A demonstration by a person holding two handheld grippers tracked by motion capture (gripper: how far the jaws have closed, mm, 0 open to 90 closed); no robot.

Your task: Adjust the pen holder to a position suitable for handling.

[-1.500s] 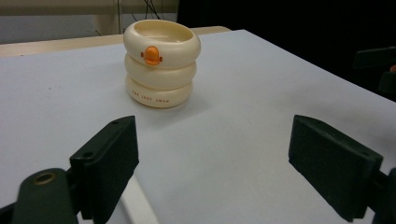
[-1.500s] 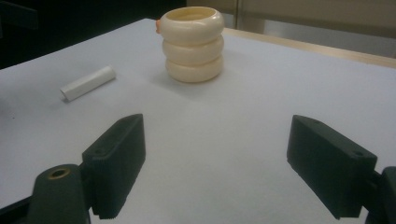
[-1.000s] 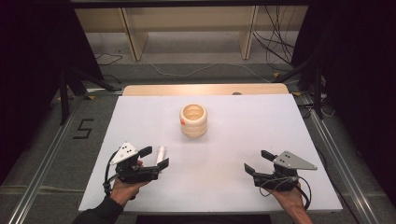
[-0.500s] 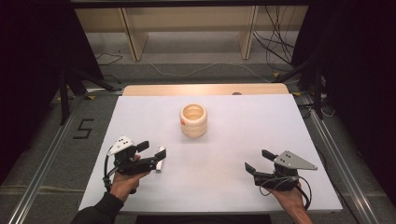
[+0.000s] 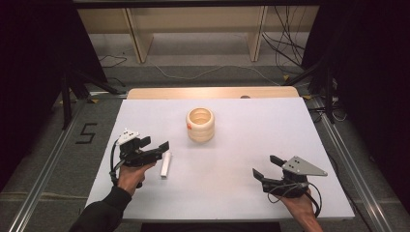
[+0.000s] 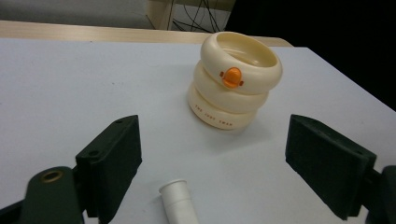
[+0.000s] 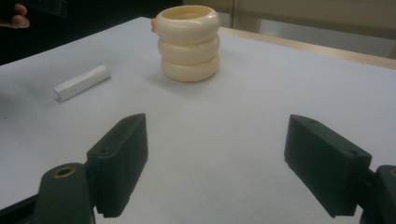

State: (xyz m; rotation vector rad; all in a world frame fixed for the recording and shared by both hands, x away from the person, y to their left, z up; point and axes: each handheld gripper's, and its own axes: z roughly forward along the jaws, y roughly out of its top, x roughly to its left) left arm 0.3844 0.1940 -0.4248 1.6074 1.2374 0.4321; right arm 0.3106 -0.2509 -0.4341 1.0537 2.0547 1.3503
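A cream holder (image 5: 200,124) made of three stacked rings, with an orange knob on its top ring, stands upright mid-table; it appears as the holder (image 6: 233,79) and the holder (image 7: 189,42) in the gripper views. A short white tube (image 5: 165,164) lies flat on the white tabletop (image 5: 290,121), just right of my left gripper (image 5: 162,151). In the left gripper view the tube (image 6: 177,203) lies low between the wide-open jaws of the left gripper (image 6: 212,140), touching neither. My right gripper (image 5: 265,166) rests open at the front right, empty. From the right gripper (image 7: 215,135) the tube (image 7: 81,81) lies far left.
A wooden strip (image 5: 212,92) borders the table's far edge. Metal rails (image 5: 58,159) run along both sides, and cables (image 5: 290,48) lie on the floor behind. Bare tabletop separates the holder and the right gripper.
The white tube, raised at the left gripper's jaws a second ago, now lies flat on the table outside their grip. The left gripper has shifted slightly. The right gripper has stayed put.
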